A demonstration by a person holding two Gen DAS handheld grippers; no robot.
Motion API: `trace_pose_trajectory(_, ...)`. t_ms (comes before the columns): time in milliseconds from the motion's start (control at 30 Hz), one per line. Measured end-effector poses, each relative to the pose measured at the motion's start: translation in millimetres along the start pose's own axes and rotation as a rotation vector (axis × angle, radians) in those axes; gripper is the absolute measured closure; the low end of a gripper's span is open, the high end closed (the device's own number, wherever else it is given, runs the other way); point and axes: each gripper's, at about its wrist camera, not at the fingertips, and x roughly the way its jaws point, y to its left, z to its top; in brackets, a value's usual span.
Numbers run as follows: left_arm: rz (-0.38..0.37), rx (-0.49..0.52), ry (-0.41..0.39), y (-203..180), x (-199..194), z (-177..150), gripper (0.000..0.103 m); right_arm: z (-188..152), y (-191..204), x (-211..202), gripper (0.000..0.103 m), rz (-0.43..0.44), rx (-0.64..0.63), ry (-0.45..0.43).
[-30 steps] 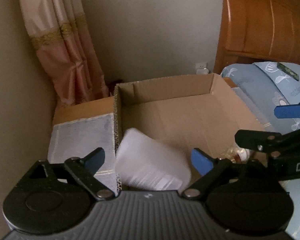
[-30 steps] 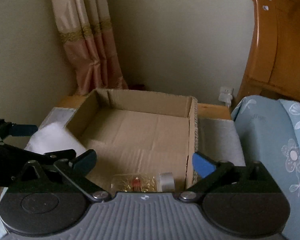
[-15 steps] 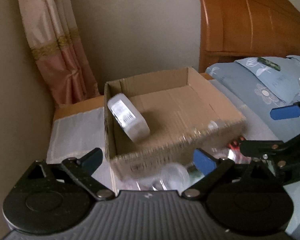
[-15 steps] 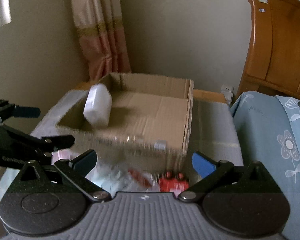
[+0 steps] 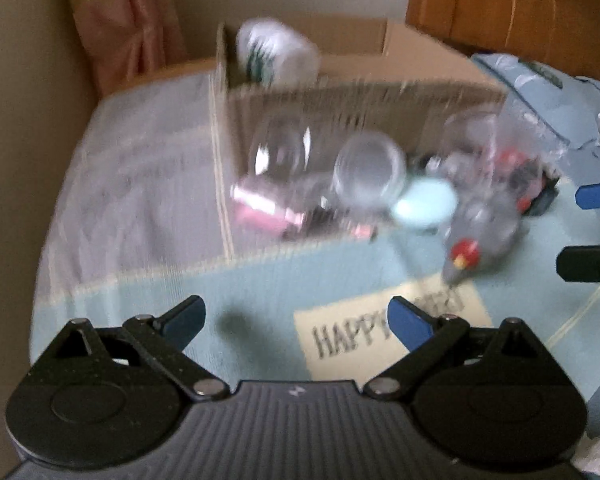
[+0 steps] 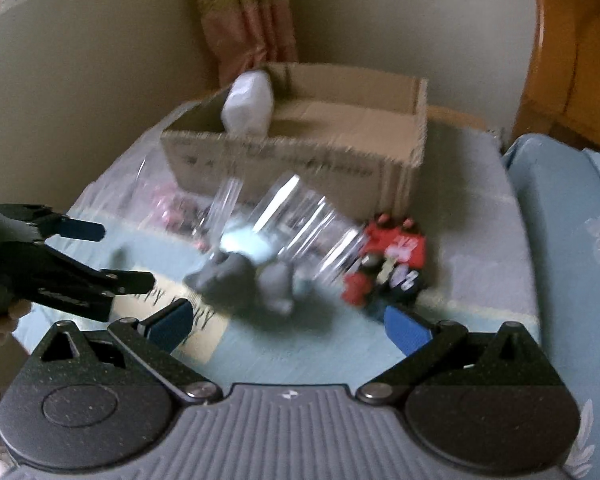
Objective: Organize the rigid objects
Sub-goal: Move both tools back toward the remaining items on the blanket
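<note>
A cardboard box [image 5: 364, 108] [image 6: 300, 160] stands on the bed with a white plastic container [image 5: 276, 54] [image 6: 248, 102] leaning inside its left corner. In front of the box lies a blurred pile: clear jars [image 5: 368, 168] [image 6: 296, 216], a pink item [image 5: 260, 208], a grey plush toy [image 5: 480, 236] [image 6: 240, 276] and a red toy car [image 6: 392, 256]. My left gripper [image 5: 296, 320] is open and empty, short of the pile. My right gripper [image 6: 288, 324] is open and empty, just in front of the plush toy.
A light blue cloth with a "HAPPY" patch [image 5: 380, 332] covers the bed surface. A wooden headboard [image 6: 572, 52] and blue pillow [image 6: 572, 216] are to the right, a pink curtain [image 6: 244, 12] and wall behind the box.
Both grippers pulled back and up from the box. The white container, let go a second ago, now rests inside the box. The pile in front of the box came into view.
</note>
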Motion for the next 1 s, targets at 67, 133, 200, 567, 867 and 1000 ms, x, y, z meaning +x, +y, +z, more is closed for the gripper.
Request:
trace_pose_trajectory(67,0.005,-0.001,-0.007,3,3,-8,0.003,-3,5,8,0.000,0.007,-0.002,0.023)
trace_pose_trajectory(133,0.008,0.004,-0.019,3,4,-12,0.001,-5,7,15,0.000,0.013,0.001,0.031)
trace_pose_trajectory(200,0.002,0.015,-0.039,4,4,-16,0.001,-4,8,23,0.000,0.021,0.012,0.038)
trace_pose_trajectory(567,-0.069,0.114,-0.086,19,9,-10,0.000,-4,15,45,0.000,0.046,0.011,0.034)
trace_pose_trajectory(867,-0.087,0.174,-0.122,31,30,19,0.000,2,14,55,0.000,0.044,0.025,0.032)
trace_pose_trajectory(1000,-0.079,0.231,-0.158,23,33,24,0.002,3,15,57,0.000,0.044,0.029,0.024)
